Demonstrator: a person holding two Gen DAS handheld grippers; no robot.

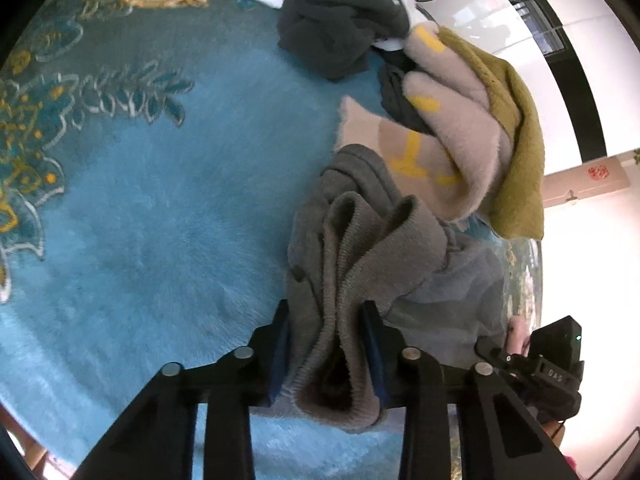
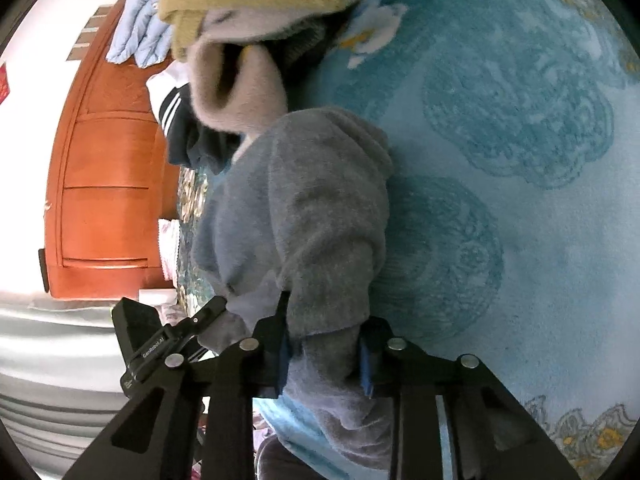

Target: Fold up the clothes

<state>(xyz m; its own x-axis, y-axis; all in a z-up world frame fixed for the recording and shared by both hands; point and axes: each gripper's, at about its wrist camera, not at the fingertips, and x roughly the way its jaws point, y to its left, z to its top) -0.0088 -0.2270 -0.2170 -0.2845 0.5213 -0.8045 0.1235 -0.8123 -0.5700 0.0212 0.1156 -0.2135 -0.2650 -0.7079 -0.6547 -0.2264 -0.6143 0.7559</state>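
My left gripper [image 1: 326, 320] is shut on the ribbed hem of a grey sweatshirt [image 1: 352, 248], which bunches up between its blue pads. My right gripper [image 2: 324, 320] is shut on another part of the same grey sweatshirt [image 2: 304, 208], held above the blue carpet [image 2: 500, 160]. The right gripper also shows at the lower right of the left wrist view [image 1: 536, 364]. The left gripper shows at the lower left of the right wrist view [image 2: 168, 340].
A pile of clothes lies beyond: a beige garment with yellow letters [image 1: 440, 136], an olive-yellow knit [image 1: 516, 132], a dark striped garment [image 1: 340, 20] and a light blue one [image 2: 140, 28]. An orange wooden cabinet [image 2: 108, 184] stands beside the carpet [image 1: 160, 200].
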